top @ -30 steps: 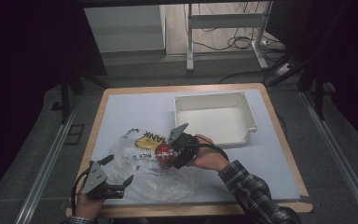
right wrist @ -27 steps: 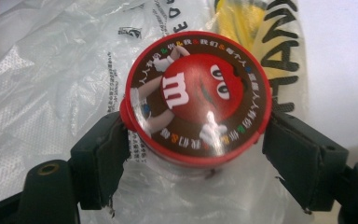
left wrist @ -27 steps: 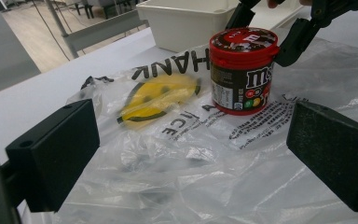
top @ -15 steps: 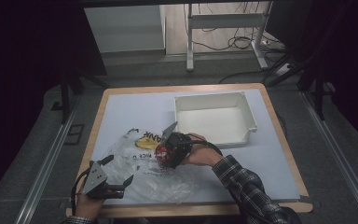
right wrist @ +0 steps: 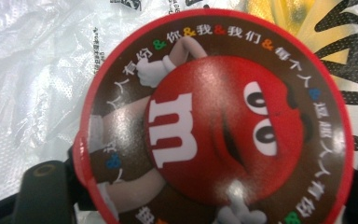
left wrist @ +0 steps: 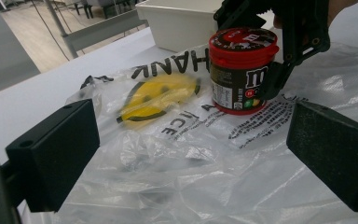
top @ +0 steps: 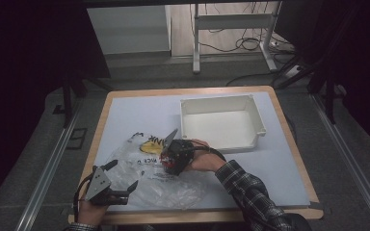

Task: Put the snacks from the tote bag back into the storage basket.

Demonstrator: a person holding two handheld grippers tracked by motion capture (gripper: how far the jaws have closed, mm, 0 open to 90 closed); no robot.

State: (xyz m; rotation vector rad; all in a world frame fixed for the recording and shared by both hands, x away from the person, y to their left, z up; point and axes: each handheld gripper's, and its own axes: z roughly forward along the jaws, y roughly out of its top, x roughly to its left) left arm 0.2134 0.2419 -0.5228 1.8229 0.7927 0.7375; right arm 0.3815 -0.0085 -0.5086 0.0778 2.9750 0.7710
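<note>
One candy jar point(left wrist: 242, 70): stiff, smooth, slippery; hold body under red lid
Right claw point(top: 173, 156): holds jar
Left claw point(top: 118, 180): wide, empty
Bag point(left wrist: 177, 154): thin, soft

We look straight down on a candy jar's red lid point(right wrist: 216, 126), our jaws flanking it, over the clear plastic bag point(right wrist: 32, 70).

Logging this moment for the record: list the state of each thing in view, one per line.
candy jar: upright on the bag, red lid on, clamped.
plastic bag: flat, crumpled, printed side up.
white bin: upright, empty.
right gripper: shut on the jar.
left gripper: open, over the bag's near edge, holding nothing.
</note>
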